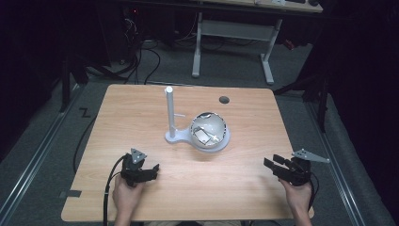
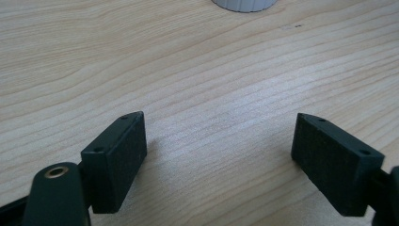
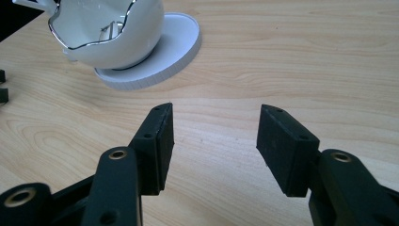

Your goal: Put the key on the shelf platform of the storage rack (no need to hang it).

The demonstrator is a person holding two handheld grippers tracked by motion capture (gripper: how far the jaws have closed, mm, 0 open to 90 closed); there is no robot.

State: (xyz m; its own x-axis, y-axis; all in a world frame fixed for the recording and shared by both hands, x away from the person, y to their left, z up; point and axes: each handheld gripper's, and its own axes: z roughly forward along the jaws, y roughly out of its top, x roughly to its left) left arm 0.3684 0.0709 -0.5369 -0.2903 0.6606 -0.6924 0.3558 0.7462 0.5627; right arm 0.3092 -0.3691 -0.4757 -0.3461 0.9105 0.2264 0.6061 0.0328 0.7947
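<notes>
Both pairs of tongs rest low over the near edge of the tabletop (image 1: pixel 141 117), one in each of the person's hands, and both hold nothing. Left tongs (image 1: pixel 151 170) stand wide open, bare wood showing between the 2 black pads in the left gripper view. Right tongs (image 1: pixel 271 163) are parted less far, roughly half open, again with only wood grain between the pads in the right gripper view. What they face is the white eggshell-shaped bowl (image 1: pixel 208 130) with a jagged silvery rim, seated on the round white base (image 1: pixel 227 139) near the middle of the tabletop; something small and pale lies inside it, too unclear to name. Just left of the bowl, on the same white stand, a thin white post (image 1: pixel 169 110) rises upright with a short peg on its side. From the right tongs the bowl lies ahead and to the left, as the right gripper view shows it at upper left (image 3: pixel 113 33) with its open mouth tipped toward that camera. From the left tongs it lies ahead and to the right. Both sit well apart from it, at much the same remove, so I judge neither hand clearly nearer. A small dark hole (image 1: pixel 224 99) sits farther back in the wood.
</notes>
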